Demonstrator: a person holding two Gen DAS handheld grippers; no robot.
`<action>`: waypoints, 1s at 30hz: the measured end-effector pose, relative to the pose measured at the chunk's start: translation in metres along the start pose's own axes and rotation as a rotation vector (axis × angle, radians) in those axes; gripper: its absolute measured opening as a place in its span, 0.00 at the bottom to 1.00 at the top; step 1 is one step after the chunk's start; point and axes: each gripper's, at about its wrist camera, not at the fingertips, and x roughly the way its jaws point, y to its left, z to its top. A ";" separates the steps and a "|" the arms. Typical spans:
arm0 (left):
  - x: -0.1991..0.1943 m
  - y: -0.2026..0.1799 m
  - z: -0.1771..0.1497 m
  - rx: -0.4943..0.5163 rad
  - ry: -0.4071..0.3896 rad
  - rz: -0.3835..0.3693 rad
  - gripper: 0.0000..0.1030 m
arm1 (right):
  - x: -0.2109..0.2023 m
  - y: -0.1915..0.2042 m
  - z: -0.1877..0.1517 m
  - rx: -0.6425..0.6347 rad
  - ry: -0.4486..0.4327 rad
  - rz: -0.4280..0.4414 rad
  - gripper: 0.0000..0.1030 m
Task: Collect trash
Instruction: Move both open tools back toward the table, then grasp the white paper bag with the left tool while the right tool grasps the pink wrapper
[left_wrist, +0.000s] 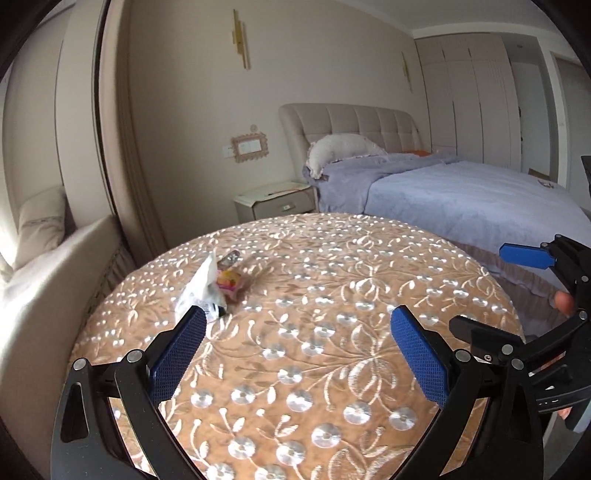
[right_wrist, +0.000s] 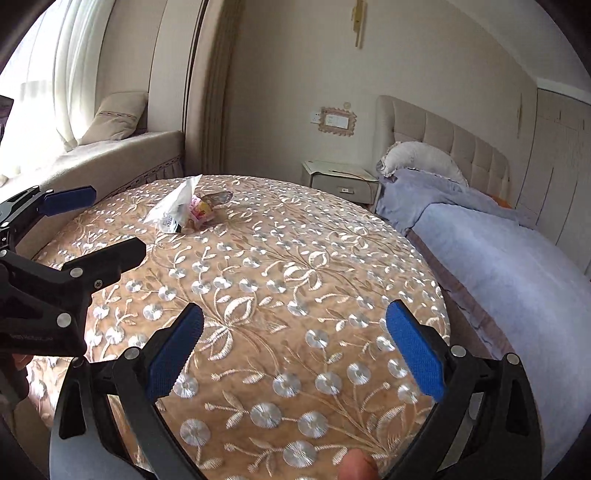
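Note:
A small heap of trash lies on the round table with the embroidered tan cloth (left_wrist: 332, 280): a white crumpled plastic wrapper (left_wrist: 201, 286), a pink and yellow candy wrapper (left_wrist: 229, 281) and a clear wrapper behind them. My left gripper (left_wrist: 297, 321) is open and empty, its left finger just in front of the white wrapper. My right gripper (right_wrist: 293, 319) is open and empty over the near middle of the table (right_wrist: 295, 258), far from the trash (right_wrist: 184, 208). Each gripper shows at the other view's edge.
A bed with a blue-grey cover (left_wrist: 461, 199) stands right of the table, with a bedside cabinet (left_wrist: 275, 201) behind. A window seat with a cushion (right_wrist: 114, 118) is at the left.

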 end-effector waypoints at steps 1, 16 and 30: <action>0.003 0.008 0.000 -0.007 0.002 0.013 0.95 | 0.004 0.004 0.003 -0.006 -0.001 0.003 0.95; 0.109 0.102 0.012 -0.082 0.122 0.109 0.95 | 0.073 0.037 0.053 -0.025 0.014 0.045 0.95; 0.169 0.140 0.005 -0.131 0.223 0.060 0.96 | 0.152 0.073 0.089 -0.119 0.092 0.174 0.95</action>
